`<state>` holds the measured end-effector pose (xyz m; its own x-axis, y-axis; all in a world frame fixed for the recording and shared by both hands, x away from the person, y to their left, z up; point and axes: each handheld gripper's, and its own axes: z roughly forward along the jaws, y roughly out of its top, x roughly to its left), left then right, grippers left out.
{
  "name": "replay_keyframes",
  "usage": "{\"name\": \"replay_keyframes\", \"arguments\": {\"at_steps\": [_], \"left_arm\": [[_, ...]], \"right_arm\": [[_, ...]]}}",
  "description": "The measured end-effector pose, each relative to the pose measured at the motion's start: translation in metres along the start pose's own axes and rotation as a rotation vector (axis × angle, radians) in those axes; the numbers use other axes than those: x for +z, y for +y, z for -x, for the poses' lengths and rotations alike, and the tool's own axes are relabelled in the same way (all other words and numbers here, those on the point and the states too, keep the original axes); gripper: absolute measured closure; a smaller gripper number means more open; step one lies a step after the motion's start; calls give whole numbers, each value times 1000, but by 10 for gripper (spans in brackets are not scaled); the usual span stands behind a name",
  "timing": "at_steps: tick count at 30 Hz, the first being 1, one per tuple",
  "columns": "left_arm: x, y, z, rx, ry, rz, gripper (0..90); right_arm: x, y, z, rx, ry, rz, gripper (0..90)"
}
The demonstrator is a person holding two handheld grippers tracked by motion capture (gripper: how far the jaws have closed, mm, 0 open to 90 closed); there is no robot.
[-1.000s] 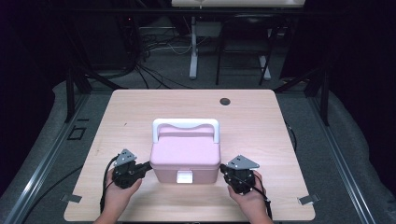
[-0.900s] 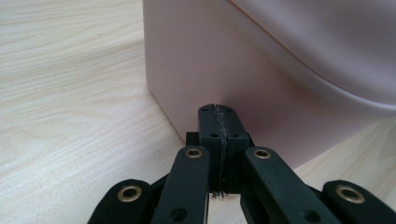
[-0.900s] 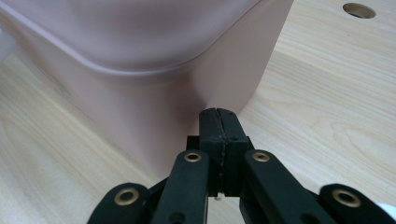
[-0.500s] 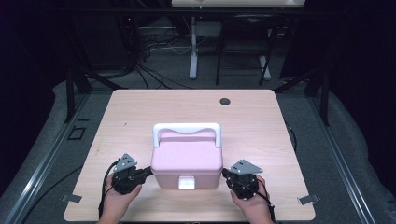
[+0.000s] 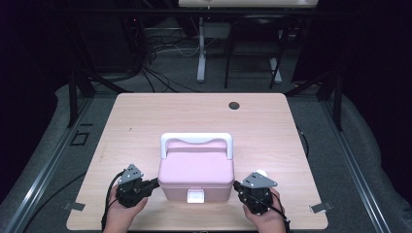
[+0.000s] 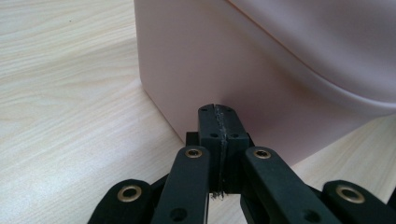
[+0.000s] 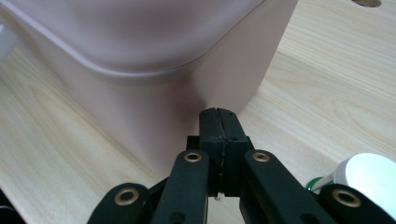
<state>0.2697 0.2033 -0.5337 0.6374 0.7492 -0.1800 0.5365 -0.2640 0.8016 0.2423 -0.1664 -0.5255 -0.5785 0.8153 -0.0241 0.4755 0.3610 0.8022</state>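
Note:
A pink lidded box (image 5: 196, 170) with a white handle (image 5: 197, 139) and a white front latch (image 5: 196, 196) sits near the front of the wooden table (image 5: 145, 121). My left gripper (image 5: 156, 183) is shut with nothing between its jaws, its tips against the box's left wall. In the left gripper view, the closed left gripper (image 6: 218, 112) meets the pink wall (image 6: 196, 60) low down, near a corner. My right gripper (image 5: 236, 185) is also shut and empty, tips against the box's right wall. The right gripper view has the right gripper (image 7: 218, 114) pressed to the box (image 7: 154, 107).
A small white round object (image 5: 261, 172) with a green edge lies by my right hand, also at the lower right in the right gripper view (image 7: 369, 179). A dark cable hole (image 5: 234, 105) sits at the table's far side. Cables and stands fill the floor beyond.
The pink box has slid toward the table's front edge, with both shut grippers moving back alongside it at its two sides.

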Motion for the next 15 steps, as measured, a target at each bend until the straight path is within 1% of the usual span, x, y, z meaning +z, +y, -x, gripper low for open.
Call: {"name": "replay_keyframes", "arguments": {"at_steps": [3,4,8,10,11,13,14,15], "left_arm": [[-1,-1,3,1,-4,-5,900],[-1,-1,3,12,-3,-5,900],[-2,-2,5,8,-5,-6,900],[-3,-2,5,19,-6,-10,900],[-3,-2,5,20,-8,-10,900],[-4,-3,7,5,-11,-11,900],[-4,-3,6,15,-12,-12,900],[-4,-4,7,14,-11,-8,900]], "right_arm": [[-3,-2,-1,1,2,-1,900],[-4,-2,-1,-2,2,-3,900],[-6,-4,-2,1,3,-3,900],[-6,-5,-2,-1,3,-2,900],[-7,-5,-3,1,4,-6,900],[-8,-5,-3,1,3,-5,900],[-8,-6,-3,-4,2,-4,900],[-8,-6,-3,-5,2,-4,900]]}}
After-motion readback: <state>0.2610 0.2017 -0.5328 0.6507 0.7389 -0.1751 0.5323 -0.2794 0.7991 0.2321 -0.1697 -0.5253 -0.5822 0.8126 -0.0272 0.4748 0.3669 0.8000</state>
